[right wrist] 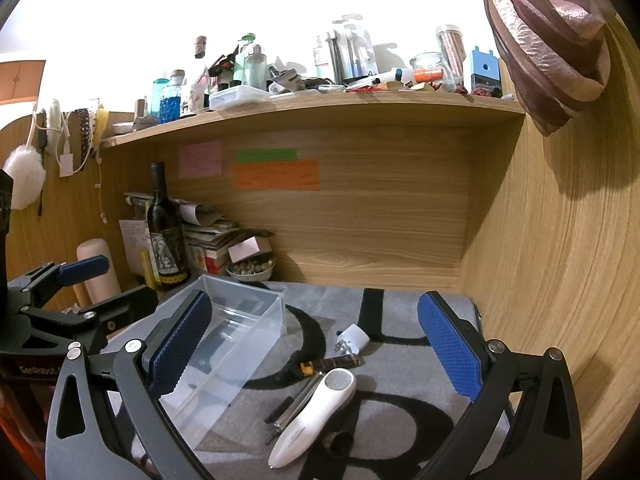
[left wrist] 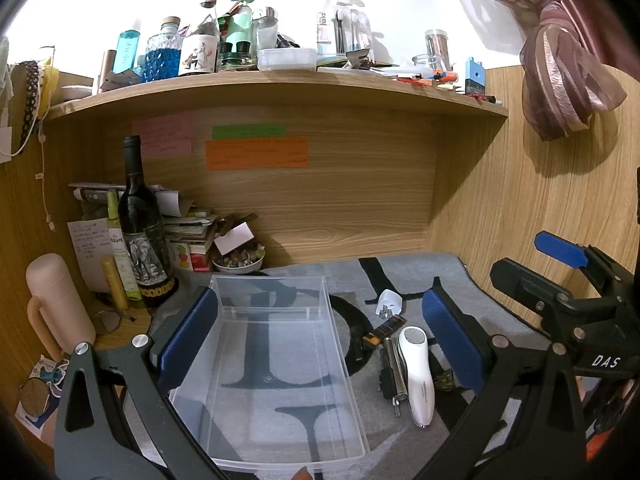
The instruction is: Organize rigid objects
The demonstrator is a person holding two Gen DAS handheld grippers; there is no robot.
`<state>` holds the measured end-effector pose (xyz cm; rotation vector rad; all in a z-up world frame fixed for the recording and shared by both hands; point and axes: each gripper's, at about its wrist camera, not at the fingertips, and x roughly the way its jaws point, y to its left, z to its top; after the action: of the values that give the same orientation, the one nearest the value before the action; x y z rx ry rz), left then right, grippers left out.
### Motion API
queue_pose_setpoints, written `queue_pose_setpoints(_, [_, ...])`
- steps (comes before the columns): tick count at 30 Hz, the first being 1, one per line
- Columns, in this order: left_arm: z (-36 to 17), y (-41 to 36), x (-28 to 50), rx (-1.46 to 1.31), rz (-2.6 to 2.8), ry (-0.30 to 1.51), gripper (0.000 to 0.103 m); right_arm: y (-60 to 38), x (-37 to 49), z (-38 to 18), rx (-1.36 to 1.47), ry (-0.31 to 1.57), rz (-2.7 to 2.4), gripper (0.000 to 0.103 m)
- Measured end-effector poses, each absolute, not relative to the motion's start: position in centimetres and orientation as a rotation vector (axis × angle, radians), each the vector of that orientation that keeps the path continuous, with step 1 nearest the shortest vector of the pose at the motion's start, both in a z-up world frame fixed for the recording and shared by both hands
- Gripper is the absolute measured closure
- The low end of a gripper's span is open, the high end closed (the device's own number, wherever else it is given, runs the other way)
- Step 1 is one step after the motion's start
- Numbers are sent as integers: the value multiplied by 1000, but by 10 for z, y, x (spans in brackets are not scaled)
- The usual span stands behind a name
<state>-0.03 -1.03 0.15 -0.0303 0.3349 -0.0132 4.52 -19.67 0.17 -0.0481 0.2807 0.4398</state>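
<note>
Both grippers, left gripper (left wrist: 320,344) and right gripper (right wrist: 316,344), had jaws spread, gripping nothing; clear box (left wrist: 276,364) lay between the left jaws, white device (right wrist: 316,412) between the right.

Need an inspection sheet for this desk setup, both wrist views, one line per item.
Surface: grey mat with black letters on a wooden desk.
Job's things: clear plastic bin, nothing in it; beside it on the mat a white handheld device, white plug adapter, silver metal tool, small dark bottle.
Clutter: dark wine bottle, pink flask, paper stack, bowl of small bits.
Grippers: left gripper and right gripper, jaws open, holding nothing.
Cables: white cord hanging at left wall.
Surroundings: crowded wooden shelf, pink curtain.
</note>
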Motion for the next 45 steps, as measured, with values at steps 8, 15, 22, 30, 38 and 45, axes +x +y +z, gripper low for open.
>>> queue_pose_setpoints(8, [1, -11, 0, -30, -15, 335, 0, -196, 44, 2, -51, 276, 440, 0])
queue_pose_setpoints(15, [2, -13, 1, -30, -21, 335, 0, -196, 43, 2, -52, 271, 438, 0])
queue_pose_setpoints(22, [1, -14, 1, -29, -21, 334, 0, -196, 43, 2, -52, 270, 437, 0])
queue_pose_setpoints(30, [-5, -10, 4, -23, -26, 358, 0, -195, 49, -1, -54, 295, 440, 0])
queue_pose_setpoints(38, [-16, 42, 17, -91, 34, 437, 0, -190, 66, -15, -73, 355, 423, 0])
queue_pose_setpoints(45, [-33, 86, 32, -13, 172, 539, 12, -185, 86, -28, -97, 414, 416, 2])
